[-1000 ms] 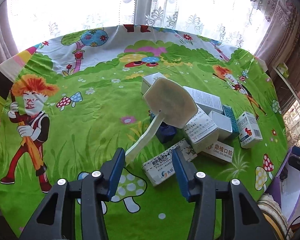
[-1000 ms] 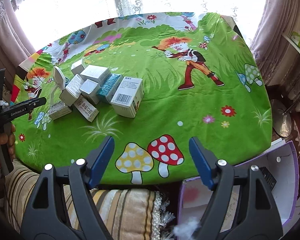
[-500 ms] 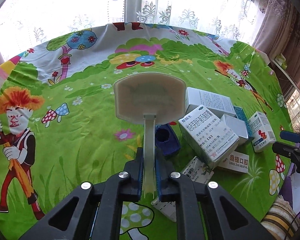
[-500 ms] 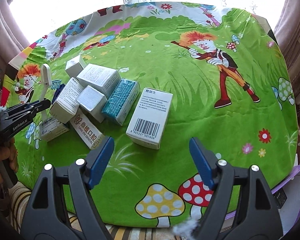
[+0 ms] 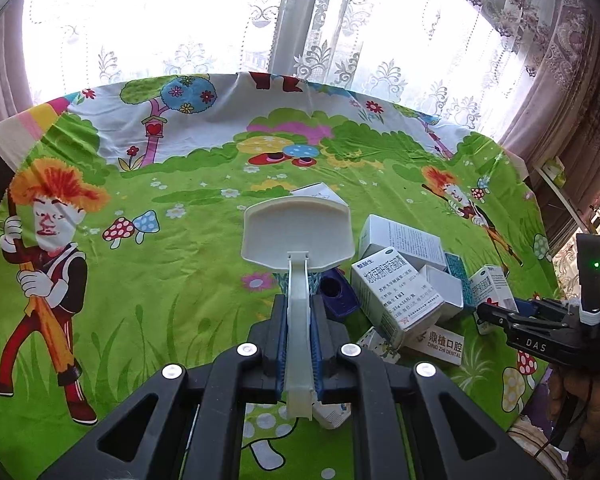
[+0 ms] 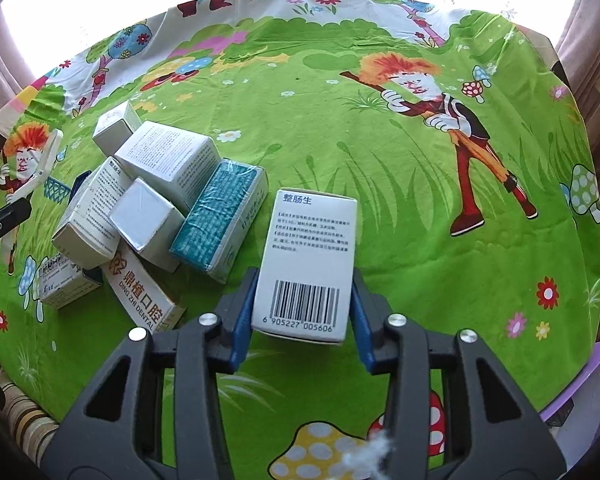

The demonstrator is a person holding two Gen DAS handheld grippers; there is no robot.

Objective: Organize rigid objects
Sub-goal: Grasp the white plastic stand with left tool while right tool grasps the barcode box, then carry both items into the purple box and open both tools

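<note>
My left gripper (image 5: pixel 299 314) is shut on the post of a white toy basketball hoop, whose backboard (image 5: pixel 298 236) stands up in front of the camera above its blue base (image 5: pixel 336 292). In the right wrist view a white box with a barcode (image 6: pixel 312 240) lies between the blue pads of my right gripper (image 6: pixel 302 280). Its jaws are closing, and the pads touch both long sides of the box. To the left of it lies a pile of cartons: a teal box (image 6: pixel 216 212), a large white box (image 6: pixel 168 160) and a "DING ZHI DENTAL" box (image 6: pixel 140 296).
A cartoon-printed green cloth (image 6: pixel 380 168) covers the round table. Lace curtains (image 5: pixel 340 32) hang behind it. A purple-edged open box (image 6: pixel 580 396) sits below the table's right edge and a striped cushion (image 6: pixel 24 420) lies at the near left.
The left gripper closed on the hoop's post and raised it upright. The right gripper moved down and forward over the barcode box and its jaws narrowed onto it.
</note>
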